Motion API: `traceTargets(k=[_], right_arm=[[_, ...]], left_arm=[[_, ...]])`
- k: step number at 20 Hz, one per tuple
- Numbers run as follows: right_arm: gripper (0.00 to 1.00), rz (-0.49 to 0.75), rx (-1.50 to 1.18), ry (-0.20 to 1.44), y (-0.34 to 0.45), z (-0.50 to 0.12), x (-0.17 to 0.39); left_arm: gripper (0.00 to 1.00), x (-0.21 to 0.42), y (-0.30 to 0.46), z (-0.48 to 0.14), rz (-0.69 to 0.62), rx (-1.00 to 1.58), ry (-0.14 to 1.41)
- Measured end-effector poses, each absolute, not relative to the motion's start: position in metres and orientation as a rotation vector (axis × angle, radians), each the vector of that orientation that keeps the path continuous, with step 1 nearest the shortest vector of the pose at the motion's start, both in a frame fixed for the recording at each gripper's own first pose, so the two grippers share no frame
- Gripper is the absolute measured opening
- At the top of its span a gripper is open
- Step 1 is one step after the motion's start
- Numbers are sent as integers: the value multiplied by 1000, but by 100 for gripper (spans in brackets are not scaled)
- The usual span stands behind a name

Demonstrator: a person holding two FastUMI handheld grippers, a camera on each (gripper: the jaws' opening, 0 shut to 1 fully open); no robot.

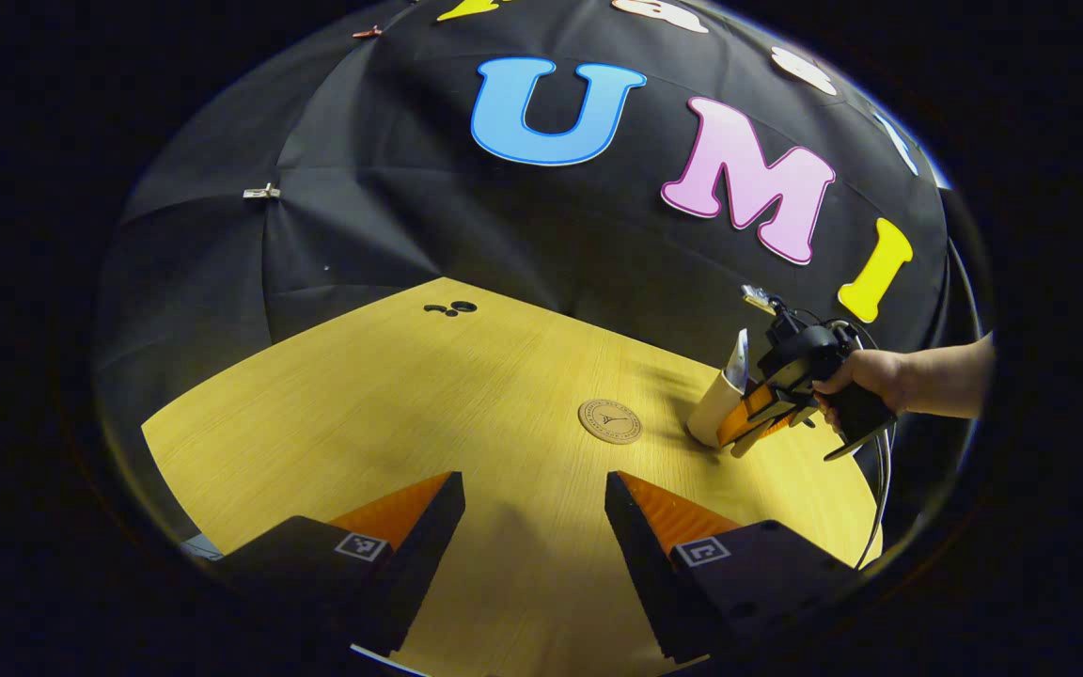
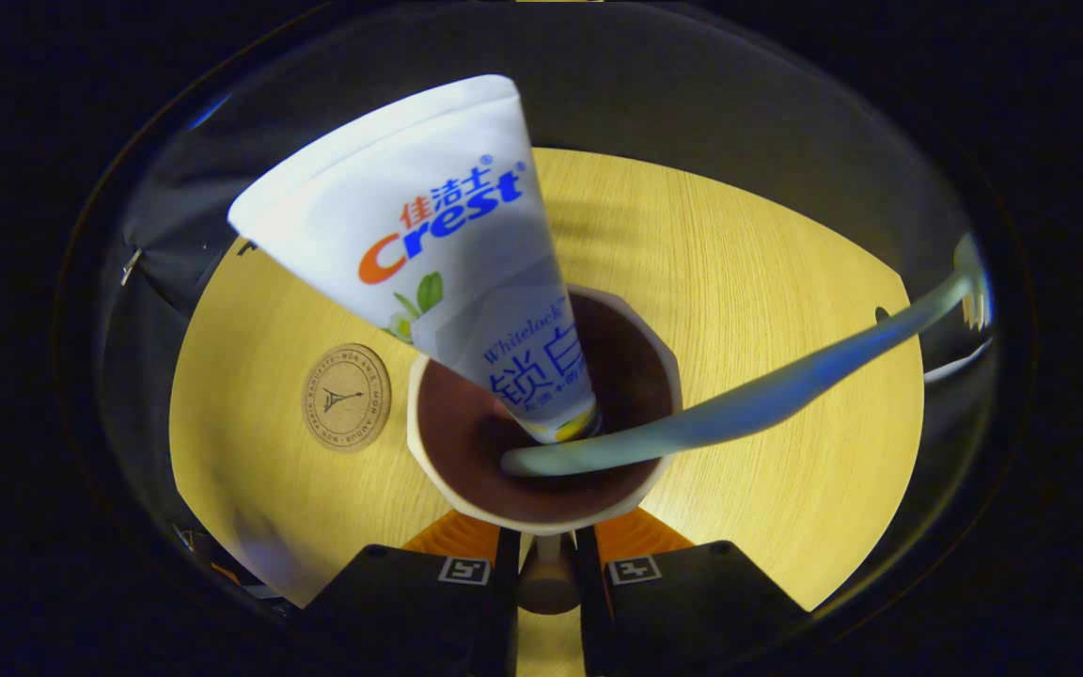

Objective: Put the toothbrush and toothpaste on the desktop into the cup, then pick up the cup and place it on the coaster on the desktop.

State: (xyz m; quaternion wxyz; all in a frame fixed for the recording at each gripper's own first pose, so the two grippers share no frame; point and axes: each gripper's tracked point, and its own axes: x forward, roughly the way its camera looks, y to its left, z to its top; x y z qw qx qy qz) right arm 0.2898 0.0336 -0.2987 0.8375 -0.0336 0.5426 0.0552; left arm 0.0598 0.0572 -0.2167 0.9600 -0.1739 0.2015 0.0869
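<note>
Near the table's right-hand edge, as the left gripper view shows it, the cream, brown-lined paper cup (image 2: pixel 541 423) leans in the hold of the right gripper (image 2: pixel 546 564), its base at or just above the wood; whether it bears on the surface cannot be told. Inside the cup stand the white plastic toothpaste tube (image 2: pixel 429 235) and the pale blue-green toothbrush (image 2: pixel 739 404), both propped against the rim and projecting far above it. The right gripper's jaws are closed to a narrow gap on what looks like the cup's handle (image 2: pixel 546 564), both fingers pressing it. Risk 1: the load is top-heavy; any tilt or abrupt movement during transfer could tip the tube or brush over the rim. Risk 2: the grip acts on a small side feature, so the cup could pivot or slip between the fingers. The round brown cork coaster (image 1: pixel 610 420) lies just beside the cup on the yellow wood-grain tabletop (image 1: pixel 391 404); an off-centre set-down would leave the base half on its edge and unstable. The left gripper (image 1: pixel 534 512) hovers low over the table, jaws wide apart and holding nothing, well apart from the cup. A hand (image 1: pixel 866 376) holds the right gripper from the right.
</note>
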Motion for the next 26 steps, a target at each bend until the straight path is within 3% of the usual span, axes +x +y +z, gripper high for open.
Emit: traceTargets(k=[17, 26], right_arm=[[30, 267, -163, 1149, 157, -304, 281], [30, 280, -229, 1170, 185, -320, 286]], left_arm=[[95, 28, 79, -228, 159, -355, 427], [96, 25, 103, -232, 182, -322, 438]])
